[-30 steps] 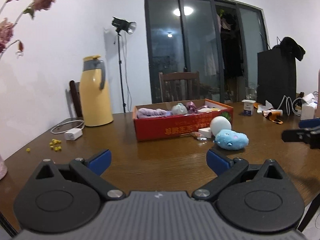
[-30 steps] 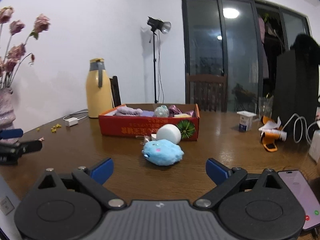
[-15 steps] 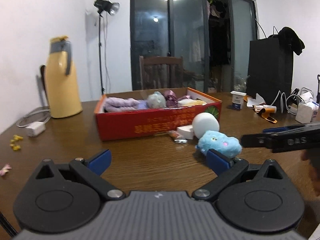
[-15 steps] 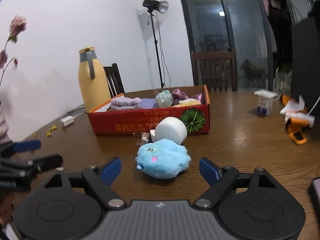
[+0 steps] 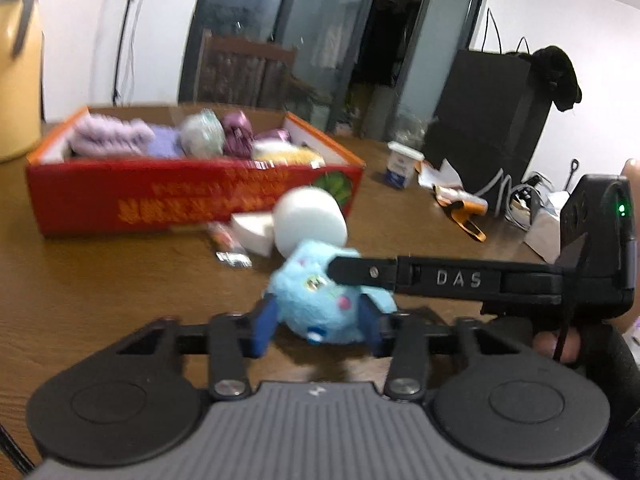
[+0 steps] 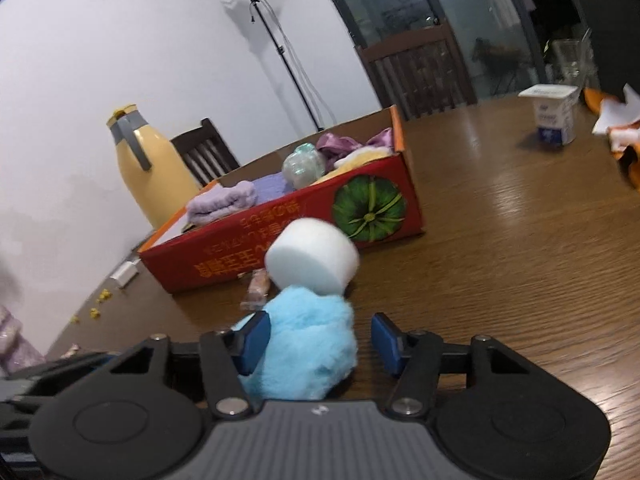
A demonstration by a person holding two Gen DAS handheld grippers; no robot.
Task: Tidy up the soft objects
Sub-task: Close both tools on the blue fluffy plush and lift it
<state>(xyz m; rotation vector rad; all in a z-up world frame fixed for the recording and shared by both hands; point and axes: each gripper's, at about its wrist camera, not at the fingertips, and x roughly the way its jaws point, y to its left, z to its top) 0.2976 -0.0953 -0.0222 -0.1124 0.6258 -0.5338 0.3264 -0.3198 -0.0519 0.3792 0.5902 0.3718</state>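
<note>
A fluffy blue plush toy lies on the brown table in front of a red cardboard box. My left gripper is closing, and both blue pads press on the toy's sides. One of the right gripper's fingers reaches across the toy from the right. In the right wrist view the plush toy sits between the closing jaws of my right gripper. Its left pad touches the fur and a small gap shows at the right pad. A white foam cylinder rests just behind the toy.
The red box holds a purple towel and several other soft items. A candy wrapper and a white block lie by the cylinder. A yellow thermos stands at the left and a milk carton at the right.
Both grippers came forward and down to the blue plush toy from opposite sides. Their wide jaws narrowed around it, the left pair down onto the toy.
</note>
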